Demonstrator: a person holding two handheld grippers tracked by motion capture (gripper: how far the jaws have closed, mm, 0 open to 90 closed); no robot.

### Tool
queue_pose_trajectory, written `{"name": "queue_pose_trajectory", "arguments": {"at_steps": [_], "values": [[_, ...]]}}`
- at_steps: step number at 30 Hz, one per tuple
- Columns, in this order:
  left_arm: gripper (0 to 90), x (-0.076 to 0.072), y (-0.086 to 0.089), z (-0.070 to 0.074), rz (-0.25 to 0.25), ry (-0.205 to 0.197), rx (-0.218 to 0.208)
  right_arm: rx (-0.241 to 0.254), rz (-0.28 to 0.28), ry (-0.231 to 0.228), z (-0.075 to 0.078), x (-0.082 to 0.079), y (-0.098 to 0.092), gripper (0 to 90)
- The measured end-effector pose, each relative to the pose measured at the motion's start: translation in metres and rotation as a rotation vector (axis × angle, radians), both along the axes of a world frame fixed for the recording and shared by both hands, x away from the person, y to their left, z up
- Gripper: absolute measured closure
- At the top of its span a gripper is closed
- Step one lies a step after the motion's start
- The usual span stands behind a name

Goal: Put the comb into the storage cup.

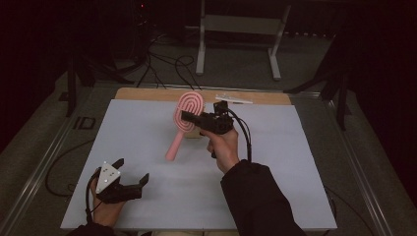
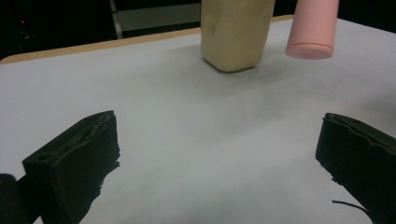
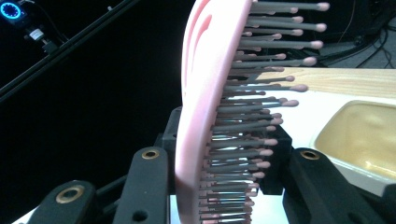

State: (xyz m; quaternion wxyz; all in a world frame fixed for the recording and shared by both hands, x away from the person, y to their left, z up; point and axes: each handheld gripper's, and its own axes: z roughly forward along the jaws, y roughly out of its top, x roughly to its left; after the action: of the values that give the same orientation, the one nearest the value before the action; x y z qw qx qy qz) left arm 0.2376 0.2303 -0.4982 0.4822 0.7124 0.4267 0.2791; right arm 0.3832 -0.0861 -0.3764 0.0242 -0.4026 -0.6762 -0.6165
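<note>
A pink hairbrush (image 1: 188, 106) hangs tilted above the middle of the table, its handle pointing down toward the near left. My right gripper (image 1: 190, 118) is shut on the brush's oval head. In the right gripper view the jaws (image 3: 224, 179) clamp the head (image 3: 201, 93) edge-on, with the bristles pointing right. A cream-yellow container (image 2: 233, 37) stands on the mat under the brush; it is also in the right gripper view (image 3: 364, 135). The handle's end (image 2: 312, 28) hangs beside it. My left gripper (image 1: 133, 170) rests at the near left, open with nothing between its jaws (image 2: 219, 163).
A white mat (image 1: 147, 147) covers the table, with a wooden strip (image 1: 147, 94) bare at the far edge. A thin pale object (image 1: 233, 99) lies on that strip. Behind the table stand a metal frame (image 1: 241, 24) and loose cables (image 1: 167, 64) on the floor.
</note>
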Motion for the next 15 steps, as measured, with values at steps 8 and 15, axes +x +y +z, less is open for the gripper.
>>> {"name": "queue_pose_trajectory", "arguments": {"at_steps": [8, 15], "values": [[0.1, 0.0, 0.0, 0.0, 0.0, 0.001, 0.001, -0.003, -0.009, -0.011, 0.004, 0.003, -0.001, 63.6], [0.1, 0.0, 0.0, 0.0, -0.002, 0.004, 0.006, -0.007, -0.015, -0.029, 0.011, 0.007, 0.0, 63.6]]}}
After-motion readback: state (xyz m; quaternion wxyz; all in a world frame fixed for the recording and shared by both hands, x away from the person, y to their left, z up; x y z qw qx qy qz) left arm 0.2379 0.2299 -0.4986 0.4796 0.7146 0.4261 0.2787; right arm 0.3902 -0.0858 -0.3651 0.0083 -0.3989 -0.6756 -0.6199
